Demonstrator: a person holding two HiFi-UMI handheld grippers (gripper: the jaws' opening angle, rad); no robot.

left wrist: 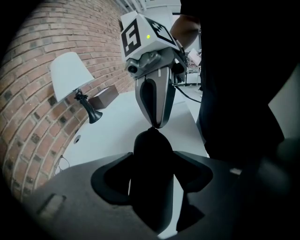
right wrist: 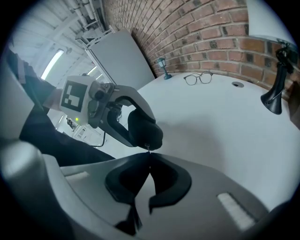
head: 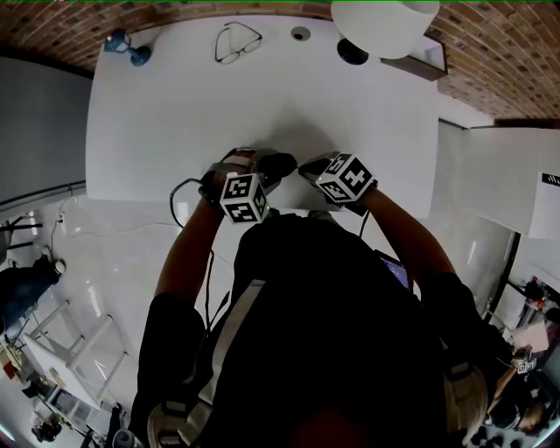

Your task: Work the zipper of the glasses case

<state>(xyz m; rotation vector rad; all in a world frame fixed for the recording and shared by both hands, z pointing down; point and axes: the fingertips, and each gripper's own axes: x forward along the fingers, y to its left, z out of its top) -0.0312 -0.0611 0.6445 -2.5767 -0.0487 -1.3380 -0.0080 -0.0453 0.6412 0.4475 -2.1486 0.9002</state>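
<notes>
I see the white surface [head: 175, 105] in front of a brick wall, with a lamp [head: 385, 22] at its far right side and a pair of glasses [head: 238, 42] lying at the far edge, well apart from my work. Both tools are together near the near edge of the surface. The left gripper [left wrist: 152, 157] has its fingers pressed on the two sides of the black glasses case [right wrist: 143, 129] and holds it above the surface, not resting on it. The long axis of the case runs from the left fingers outward, so its free end points to the right gripper [left wrist: 153, 125]. The right fingers are pressed together, and at their tips they pinch the small metal zipper pull [right wrist: 148, 148], which sits exactly on that free end of the case. So the right hand is the one on the pull, and the left hand only fixes the body. I judge that the next move must carry the pull along the edge of the case, following its long axis and curve, while the left grip stays firm. If I pull away from the seam, the little tab may slip out. Whether the zipper is now open or closed, I cannot tell.
</notes>
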